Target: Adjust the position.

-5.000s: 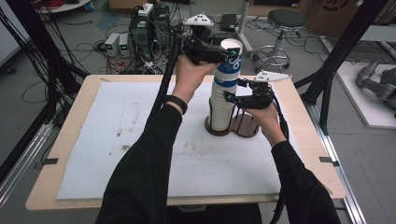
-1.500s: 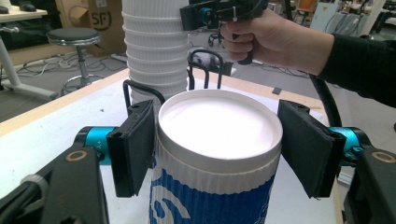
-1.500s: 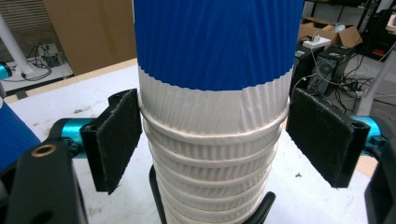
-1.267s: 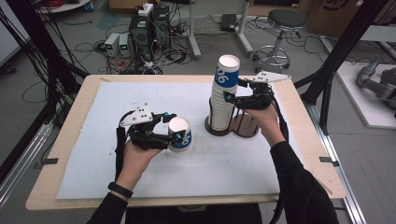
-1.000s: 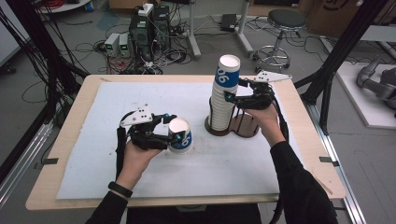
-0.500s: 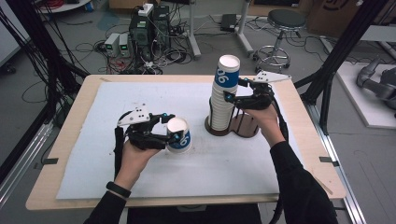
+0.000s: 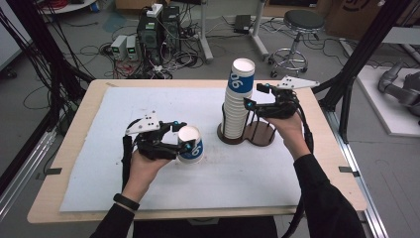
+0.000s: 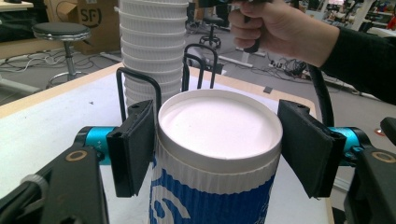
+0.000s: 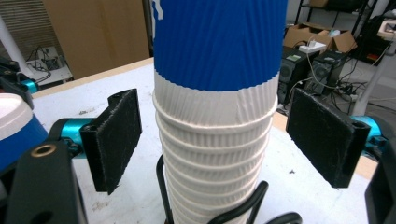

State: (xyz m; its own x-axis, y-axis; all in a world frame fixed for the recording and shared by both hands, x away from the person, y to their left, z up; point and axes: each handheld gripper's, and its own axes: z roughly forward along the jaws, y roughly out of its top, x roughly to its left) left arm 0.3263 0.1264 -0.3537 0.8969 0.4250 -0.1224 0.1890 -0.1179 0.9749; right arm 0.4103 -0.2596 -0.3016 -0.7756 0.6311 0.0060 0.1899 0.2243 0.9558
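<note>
Blue-white cup (image 7: 191, 147) marked "06", "SF" carton (image 8: 95, 18)

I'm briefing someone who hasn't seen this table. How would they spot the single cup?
On the white mat, look left of the tall cup stack in its wire rack. The single cup sits between the jaws of the left hand-held gripper; unlike the stacked cups, it is alone and apart.

At the bottom edge of my left gripper view the cup (image 8: 215, 154) is cut off; the cup stack (image 9: 217, 93) runs off my right gripper view's top.
</note>
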